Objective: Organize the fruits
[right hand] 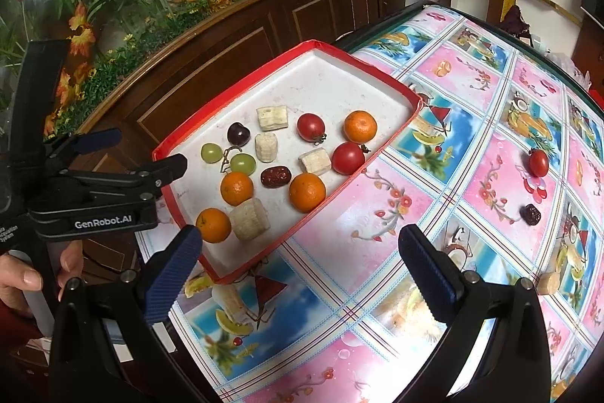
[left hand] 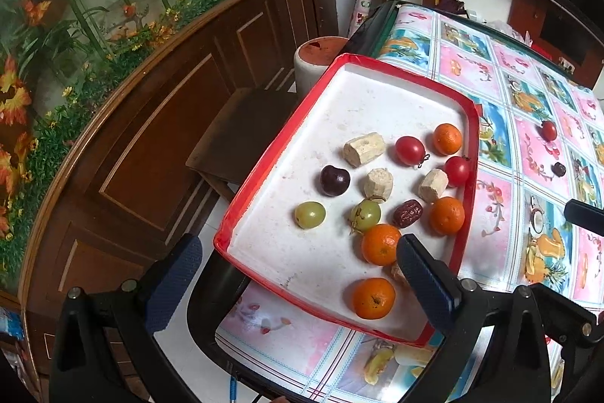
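A red-rimmed white tray (left hand: 264, 161) (right hand: 392, 135) holds several small oranges (right hand: 236, 188), cherry tomatoes (right hand: 310, 126), green grapes (right hand: 242, 163), banana pieces (right hand: 250, 218), a dark cherry (right hand: 238, 133) and a red date (right hand: 275, 176). On the tablecloth outside it lie a cherry tomato (right hand: 538, 162) (left hand: 548, 130), a dark date (right hand: 530, 214) (left hand: 558, 169) and a banana piece (right hand: 547, 283). My left gripper (left hand: 298, 274) (right hand: 147, 153) is open and empty over the tray's near corner. My right gripper (right hand: 300, 270) is open and empty above the tablecloth beside the tray.
The table (right hand: 377, 308) has a fruit-print cloth and a dark edge. A wooden cabinet (left hand: 151, 138) with artificial plants stands beyond the tray. A stool (left hand: 317, 63) and a low wooden stand (left hand: 241, 135) stand on the floor to the left.
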Demonstrator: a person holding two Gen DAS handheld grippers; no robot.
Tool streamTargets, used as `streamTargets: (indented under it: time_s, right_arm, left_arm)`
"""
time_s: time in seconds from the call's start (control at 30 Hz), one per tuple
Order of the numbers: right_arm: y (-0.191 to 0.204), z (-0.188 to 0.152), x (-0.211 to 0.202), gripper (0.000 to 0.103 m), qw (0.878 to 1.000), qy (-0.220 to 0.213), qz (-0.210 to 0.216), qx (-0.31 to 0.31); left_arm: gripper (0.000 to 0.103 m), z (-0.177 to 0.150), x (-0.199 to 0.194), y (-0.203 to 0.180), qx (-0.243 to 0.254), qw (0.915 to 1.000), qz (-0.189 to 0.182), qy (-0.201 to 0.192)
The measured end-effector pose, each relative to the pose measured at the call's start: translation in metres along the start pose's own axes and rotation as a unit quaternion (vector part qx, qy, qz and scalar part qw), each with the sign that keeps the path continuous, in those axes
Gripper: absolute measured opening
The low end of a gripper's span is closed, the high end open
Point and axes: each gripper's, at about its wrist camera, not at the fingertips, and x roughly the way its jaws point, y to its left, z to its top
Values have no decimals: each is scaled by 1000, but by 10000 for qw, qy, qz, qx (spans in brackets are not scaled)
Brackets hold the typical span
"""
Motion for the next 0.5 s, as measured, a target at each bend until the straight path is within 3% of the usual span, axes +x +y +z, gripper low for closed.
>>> streamTargets:
  time_s: [0.5]
  right_arm:
    - [-1,-3,-3,103,10000,-15,27,43]
  left_arm:
    - [103,2,3,-5,30,10000,-56,71]
